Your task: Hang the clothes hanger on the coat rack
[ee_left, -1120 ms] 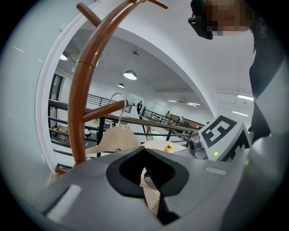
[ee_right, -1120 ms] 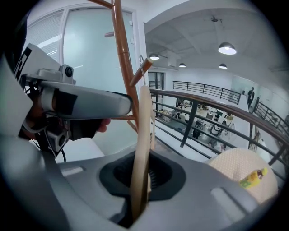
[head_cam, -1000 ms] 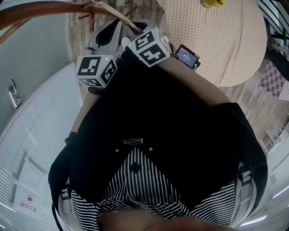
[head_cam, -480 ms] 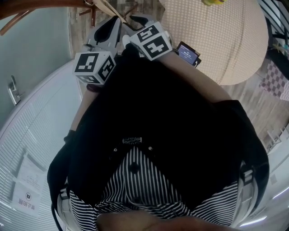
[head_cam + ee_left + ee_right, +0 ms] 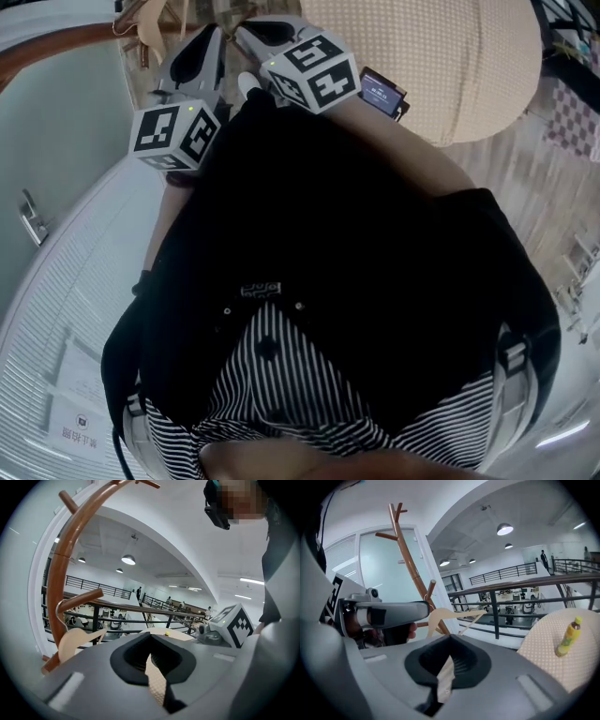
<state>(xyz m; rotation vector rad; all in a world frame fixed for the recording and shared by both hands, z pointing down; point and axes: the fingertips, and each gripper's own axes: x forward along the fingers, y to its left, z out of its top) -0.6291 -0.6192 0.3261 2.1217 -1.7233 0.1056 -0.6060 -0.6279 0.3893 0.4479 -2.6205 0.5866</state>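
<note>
The coat rack [image 5: 56,588] stands furthest left. The hanger [image 5: 75,641] hangs from it, and its wire hook appears to loop over a side peg [image 5: 82,599] close to the trunk. The hanging step looks done, so the step in hand is judged to be a clean withdrawal.

1. Left gripper [image 5: 152,653]: to the right of the coat rack, clear of the hanger. The jaws are closed with nothing between them. Draw it straight back from the coat rack without swinging towards the hanger arm.
2. Right gripper [image 5: 449,656]: further right of the coat rack. The jaws have just been closing and are now together and empty. Retract it the same way.
3. Confirm that the hook sits fully over the peg and that the hanger is not swinging.
</note>
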